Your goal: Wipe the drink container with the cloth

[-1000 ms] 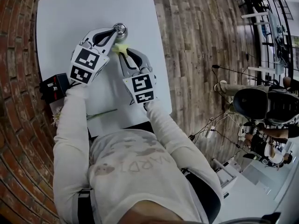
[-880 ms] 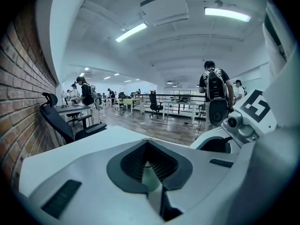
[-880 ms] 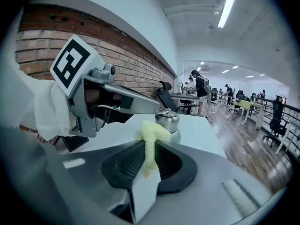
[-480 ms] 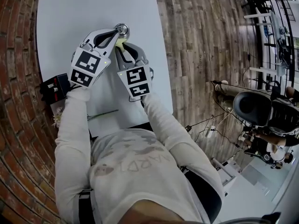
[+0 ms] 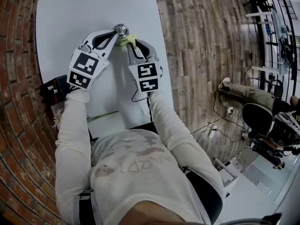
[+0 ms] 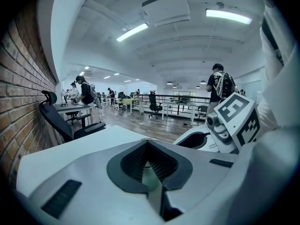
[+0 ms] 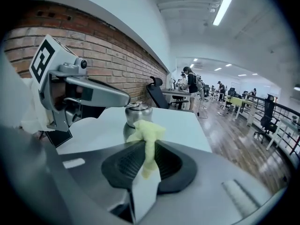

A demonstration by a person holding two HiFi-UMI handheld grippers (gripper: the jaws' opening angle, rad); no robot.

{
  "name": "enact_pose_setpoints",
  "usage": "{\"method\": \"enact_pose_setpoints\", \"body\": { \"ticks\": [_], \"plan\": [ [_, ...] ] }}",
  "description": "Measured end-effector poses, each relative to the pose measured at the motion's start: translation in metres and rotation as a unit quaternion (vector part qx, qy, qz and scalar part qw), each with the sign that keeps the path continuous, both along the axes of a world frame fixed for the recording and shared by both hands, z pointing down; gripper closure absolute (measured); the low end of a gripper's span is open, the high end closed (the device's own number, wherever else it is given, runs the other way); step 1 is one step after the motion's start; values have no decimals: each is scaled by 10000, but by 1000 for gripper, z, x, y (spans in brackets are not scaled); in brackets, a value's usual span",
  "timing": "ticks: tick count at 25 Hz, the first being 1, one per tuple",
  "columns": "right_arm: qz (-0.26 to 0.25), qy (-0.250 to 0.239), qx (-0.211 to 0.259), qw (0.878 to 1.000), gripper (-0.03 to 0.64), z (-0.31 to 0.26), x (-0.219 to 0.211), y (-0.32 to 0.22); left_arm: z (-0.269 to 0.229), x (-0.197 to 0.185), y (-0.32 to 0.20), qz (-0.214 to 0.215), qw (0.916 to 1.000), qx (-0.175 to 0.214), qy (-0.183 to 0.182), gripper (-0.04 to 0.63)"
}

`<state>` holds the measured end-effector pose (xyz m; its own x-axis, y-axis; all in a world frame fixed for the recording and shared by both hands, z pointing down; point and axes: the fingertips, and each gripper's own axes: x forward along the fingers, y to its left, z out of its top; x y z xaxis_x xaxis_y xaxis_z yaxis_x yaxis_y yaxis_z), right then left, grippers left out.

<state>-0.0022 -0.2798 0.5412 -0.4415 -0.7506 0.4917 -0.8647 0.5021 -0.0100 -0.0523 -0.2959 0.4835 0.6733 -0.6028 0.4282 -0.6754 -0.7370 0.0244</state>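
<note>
White table [image 5: 70,13] seen from above. A black box [image 5: 55,89] is set at the left edge and a green stem [image 5: 101,114] near the front edge, both well apart from the drink container [image 5: 121,30], which is stood upright toward the right edge. The left gripper [image 6: 148,144] is clenched, its tips at the container's lid. The cloth [image 7: 148,132] is pinched in the right gripper [image 7: 147,149] and laid against the container's side.

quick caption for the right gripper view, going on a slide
Right gripper pinching a yellow cloth by the metal drink container on a white table, left gripper close beside it.
</note>
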Motion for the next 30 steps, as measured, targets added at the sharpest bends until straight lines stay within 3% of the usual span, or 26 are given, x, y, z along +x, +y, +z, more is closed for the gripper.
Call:
{"method": "enact_pose_setpoints", "body": {
  "ticks": [17,30],
  "plan": [
    [-168,347,-435,9983,543,46,-10,6,0,0,-1,29,10000,-9,17,594],
    [-422,250,-547,9973,543,42,-37,21,-4,2,-2,26,10000,-14,11,594]
  ]
}}
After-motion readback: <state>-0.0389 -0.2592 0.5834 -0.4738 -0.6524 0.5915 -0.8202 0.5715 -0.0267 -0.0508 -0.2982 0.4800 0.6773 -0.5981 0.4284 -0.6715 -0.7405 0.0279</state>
